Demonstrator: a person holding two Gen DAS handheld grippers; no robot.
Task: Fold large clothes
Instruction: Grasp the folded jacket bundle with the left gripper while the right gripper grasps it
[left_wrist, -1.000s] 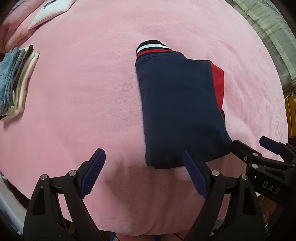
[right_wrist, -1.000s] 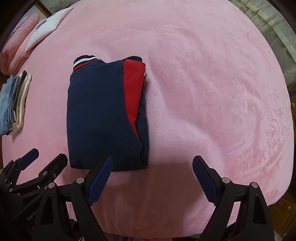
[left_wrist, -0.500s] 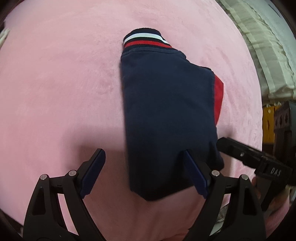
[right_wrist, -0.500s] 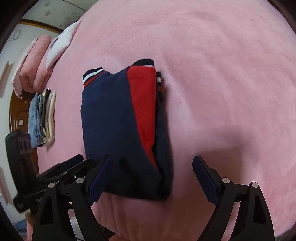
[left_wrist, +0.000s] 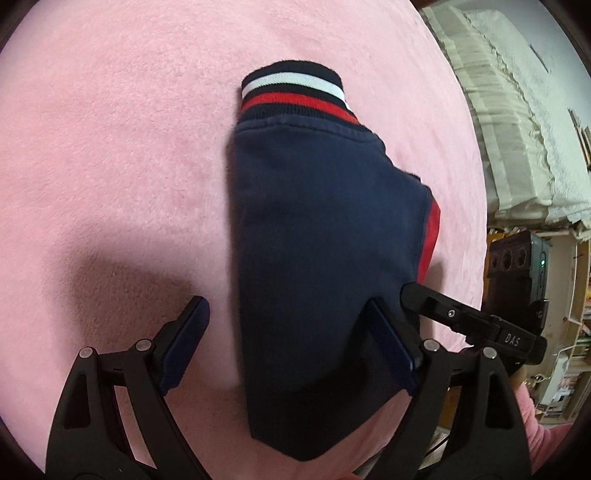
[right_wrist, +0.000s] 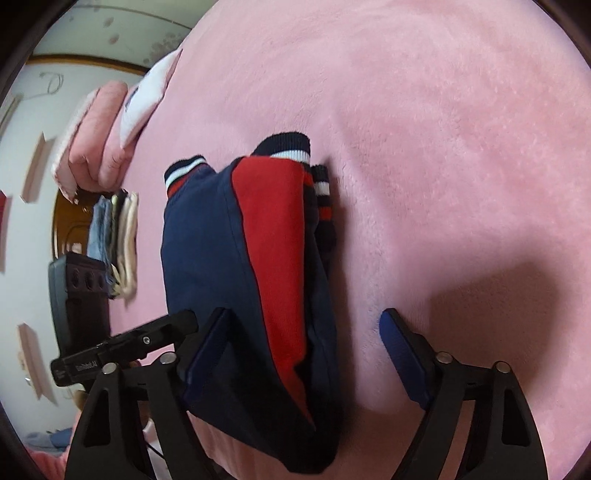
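Left gripper (left_wrist: 291, 345): jaws spread wide, pointing steeply down at the bed; nothing is pinched between the pads.
Left gripper's fingers (left_wrist: 184, 345): the left one stands over bare pink blanket, just off the garment's left edge; the right one stands over the navy cloth near its right edge. Whether either pad touches the fabric cannot be told.
Right gripper (right_wrist: 306, 354): jaws wide but closing, with the right-hand side of the garment between them; the pads do not press on it.
Right gripper's fingers (right_wrist: 404, 356): the right one is over bare blanket, just beside the garment's folded edge; the left one is over the navy panel.
Folded sweatshirt (left_wrist: 317, 236): a navy and red garment folded into a long narrow bundle, lying flat ahead of both grippers and running away from them, its near end reaching back under the jaws. Its striped ribbed cuff (left_wrist: 291, 86) lies at the far end.
Red panel (right_wrist: 273, 236): on the side nearer the right gripper.
Pink blanket (left_wrist: 110, 147): covers the bed under everything.
Stack of folded clothes (right_wrist: 116, 240): far off to the left of the right gripper, well apart from the sweatshirt.
Pink pillows (right_wrist: 99, 136): beyond that stack.
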